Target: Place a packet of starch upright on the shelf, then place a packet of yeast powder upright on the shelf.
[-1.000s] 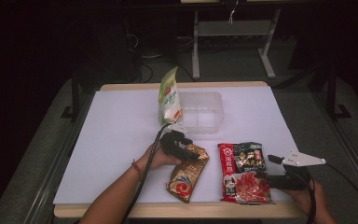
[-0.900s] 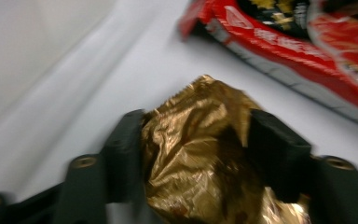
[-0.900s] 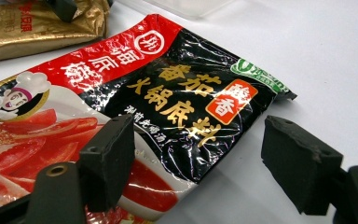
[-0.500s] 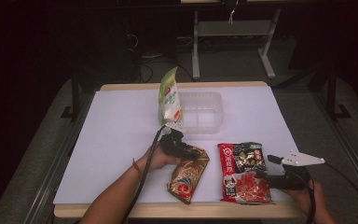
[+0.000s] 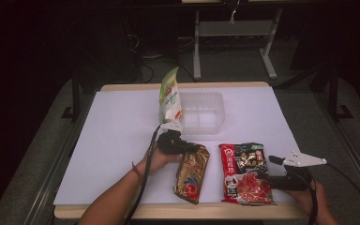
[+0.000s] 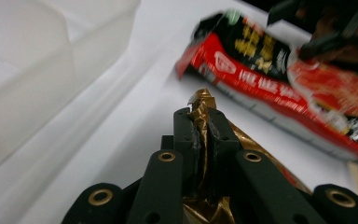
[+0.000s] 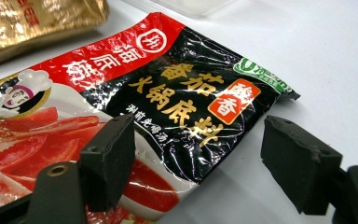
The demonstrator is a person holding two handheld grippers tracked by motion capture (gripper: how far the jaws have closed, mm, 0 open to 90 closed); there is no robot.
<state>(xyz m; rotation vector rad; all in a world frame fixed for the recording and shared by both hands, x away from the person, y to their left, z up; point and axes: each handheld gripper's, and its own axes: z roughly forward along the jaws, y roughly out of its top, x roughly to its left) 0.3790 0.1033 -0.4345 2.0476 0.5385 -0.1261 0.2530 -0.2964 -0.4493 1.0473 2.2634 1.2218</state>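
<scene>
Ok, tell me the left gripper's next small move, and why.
Probably lift the gold packet toward the clear container. The left gripper has just been closing and now pinches the packet's top edge, while most of the packet lies flat on the table.

Left gripper (image 5: 193,149) jaws just closed, pinching gold foil between the pads, left forearm angled in from bottom. Right gripper (image 7: 198,154) low at right, jaws spread wide, nothing pressed, hand (image 5: 309,194) behind it.

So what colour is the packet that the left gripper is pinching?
Shiny gold, with a red swirl near its bottom end. The gold packet shows best in the high view.
</scene>
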